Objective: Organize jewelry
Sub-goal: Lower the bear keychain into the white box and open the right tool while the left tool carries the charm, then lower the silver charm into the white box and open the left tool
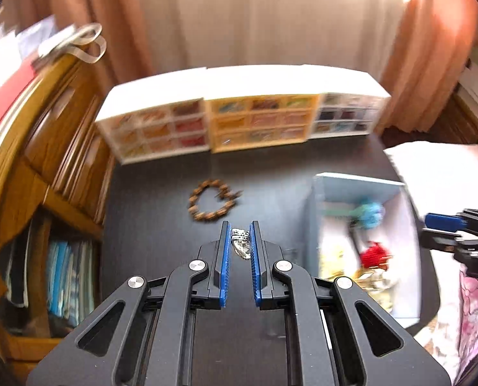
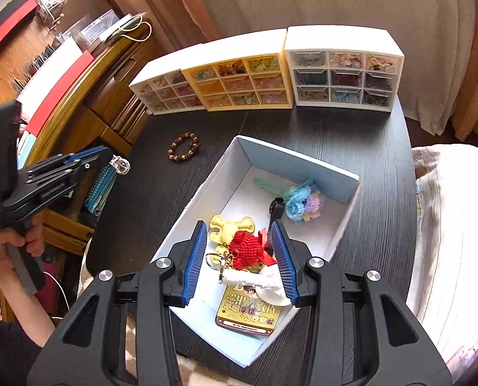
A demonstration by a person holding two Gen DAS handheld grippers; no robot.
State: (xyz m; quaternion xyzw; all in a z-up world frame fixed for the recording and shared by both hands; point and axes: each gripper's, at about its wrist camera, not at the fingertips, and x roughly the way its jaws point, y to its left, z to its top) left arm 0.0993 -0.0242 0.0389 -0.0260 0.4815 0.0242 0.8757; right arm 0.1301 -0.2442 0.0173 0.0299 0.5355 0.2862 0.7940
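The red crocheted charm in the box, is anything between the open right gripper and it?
Nothing visible blocks it. The right gripper is open, hanging right over the red crocheted charm in the white box. The yellow bear charm lies touching it, so a grab may catch both.

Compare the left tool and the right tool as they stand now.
The left tool is shut on a small silver charm; the right tool is open and holds nothing. The left tool is above the dark table near the bead bracelet; the right tool hangs over the white box. Both have blue ribbed pads.
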